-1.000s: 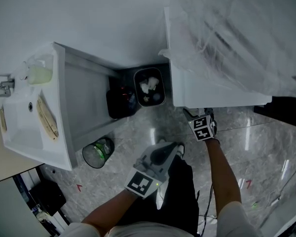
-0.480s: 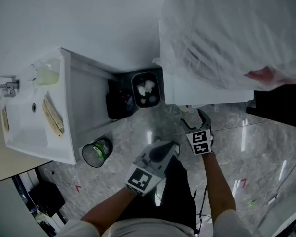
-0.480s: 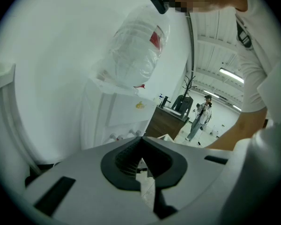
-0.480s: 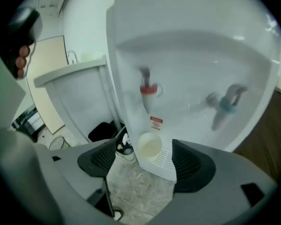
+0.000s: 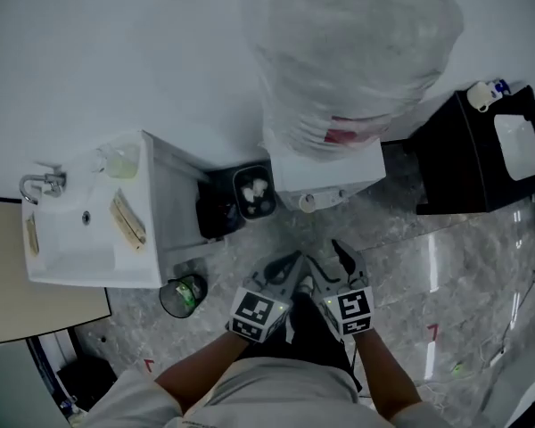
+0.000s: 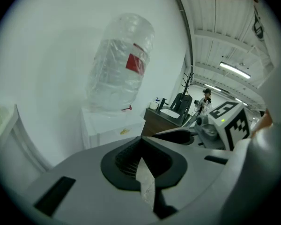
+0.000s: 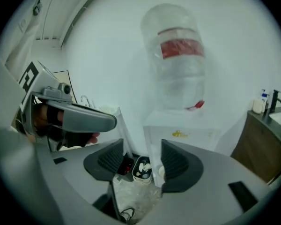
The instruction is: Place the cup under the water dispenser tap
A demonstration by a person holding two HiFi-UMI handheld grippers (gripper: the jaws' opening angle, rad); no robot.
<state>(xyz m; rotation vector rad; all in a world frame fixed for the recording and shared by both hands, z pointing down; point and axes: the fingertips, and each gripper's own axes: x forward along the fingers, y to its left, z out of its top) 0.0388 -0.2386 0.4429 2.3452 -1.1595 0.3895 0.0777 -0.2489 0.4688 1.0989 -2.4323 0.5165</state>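
The cup (image 5: 308, 202) is taken to be the small pale round thing at the foot of the water dispenser (image 5: 325, 163), against its front face. It is too small for a tap above it to be made out, so it cannot be told whether it sits squarely under the tap. In the right gripper view the same pale round shape (image 7: 160, 171) is half hidden by one jaw.

The cup is held by neither claw. The left gripper (image 5: 285, 270) is pressed shut with nothing in it, only a thin sliver of floor showing where the jaws meet (image 6: 141, 159). The right gripper (image 5: 330, 261) is held with its jaws well apart and empty (image 7: 140, 161). Both are kept in front of the dispenser, clear of the cup.

The cup is judged to be light, thin-walled and easily tipped or crushed. If it needs shifting, it would best be taken across its side wall about halfway up, with a gentle squeeze, and set down flat.

In front of the dispenser, open polished floor (image 5: 401, 239) is left for an approach. A waste bin (image 5: 252, 193) with white scraps stands just beside the dispenser on one side. A black cabinet (image 5: 477, 154) stands near it on the other. A washbasin (image 5: 80, 239) lies farther off, beyond the bin. The wrapped bottle (image 5: 352, 52) on top of the dispenser bulges out above, so any reach is best kept low.
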